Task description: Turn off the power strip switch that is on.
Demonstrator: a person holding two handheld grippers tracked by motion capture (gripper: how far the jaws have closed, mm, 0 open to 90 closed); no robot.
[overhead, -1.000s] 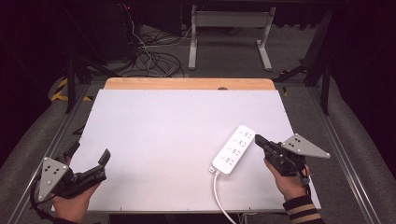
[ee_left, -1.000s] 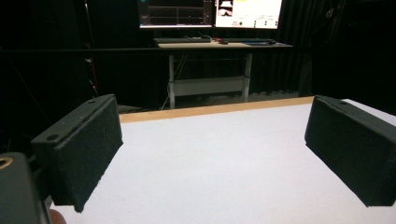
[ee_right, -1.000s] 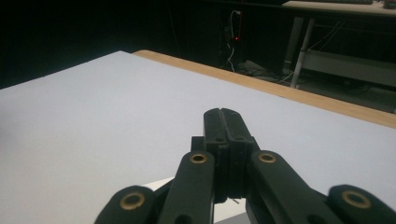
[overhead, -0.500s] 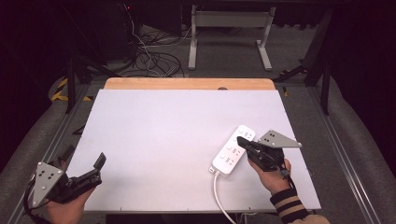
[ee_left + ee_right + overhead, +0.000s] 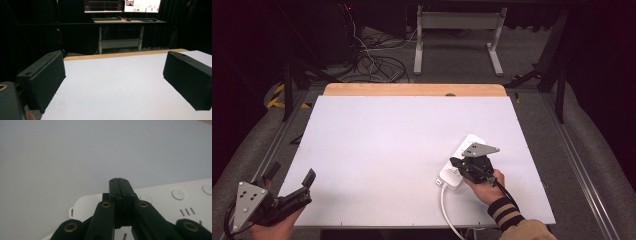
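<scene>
Right hand-held gripper (image 5: 121, 185), jaws pressed together, sits over the cord end of the white plastic power strip (image 5: 462, 167) near the white tabletop's (image 5: 402, 150) front right. Probably pressing its round button (image 5: 146, 198): push straight down, gently. Left hand-held gripper (image 5: 113, 82) waits, spread wide.

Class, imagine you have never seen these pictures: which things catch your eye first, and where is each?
The white power strip lies at the right front of the pale table, with the shut right gripper poised over it. At the near left corner, the left gripper is held wide open, holding nothing.
</scene>
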